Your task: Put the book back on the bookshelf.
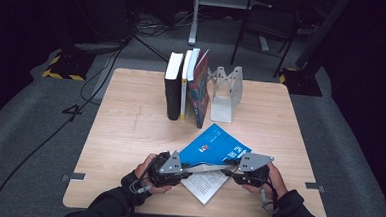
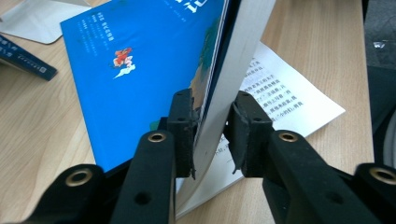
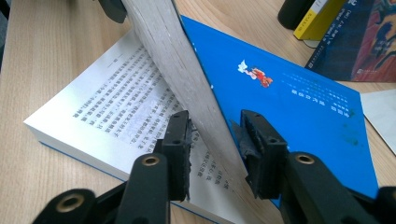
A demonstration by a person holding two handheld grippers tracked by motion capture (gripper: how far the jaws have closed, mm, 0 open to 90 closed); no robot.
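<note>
Both grippers, left gripper (image 1: pixel 190 169) and right gripper (image 1: pixel 231 171), are being clenched on the blue book's (image 1: pixel 214 145) raised page block from opposite ends.

In the high view, the left gripper (image 1: pixel 184 169) and the right gripper (image 1: pixel 233 171) cover the near part of the blue book (image 1: pixel 214 145), and the print on its open page (image 1: pixel 206 183) is too small to read. In the left gripper view, the lifted block of pages (image 2: pixel 233 70) hides a part of the printed page behind it, and the top edge of the picture cuts the blue cover. In the right gripper view, the standing books (image 3: pixel 345 32) at the top right corner are cut off by the edge, so their titles cannot be read.
</note>
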